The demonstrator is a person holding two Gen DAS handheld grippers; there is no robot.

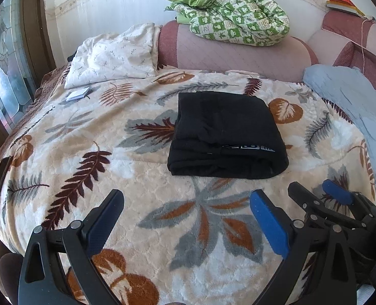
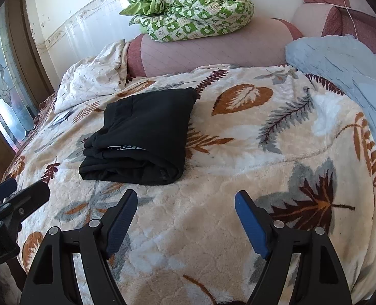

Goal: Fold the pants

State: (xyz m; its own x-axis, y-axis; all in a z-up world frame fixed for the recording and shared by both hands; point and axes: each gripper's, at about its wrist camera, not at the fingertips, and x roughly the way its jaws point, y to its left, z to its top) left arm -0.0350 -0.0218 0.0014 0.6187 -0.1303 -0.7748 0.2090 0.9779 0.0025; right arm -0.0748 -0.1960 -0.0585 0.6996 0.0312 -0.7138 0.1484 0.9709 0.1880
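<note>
One pair of black pants [image 1: 226, 132] sits folded into a thick, soft bundle mid-bed on the leaf-print blanket [image 1: 142, 198] — limp, light cloth, best pinched at the near fold edge. Left gripper [image 1: 188, 218] and right gripper [image 2: 185, 218] hover at six o'clock, both jaws apart, holding nothing — two grippers, one garment.

Two black plastic grippers are seen, the left gripper [image 1: 186, 198] and the right gripper [image 2: 185, 198]. Each finger is lined with a ridged blue pad [image 2: 251, 225]. Round silver screws [image 2: 94, 223] are set in the joints.
</note>
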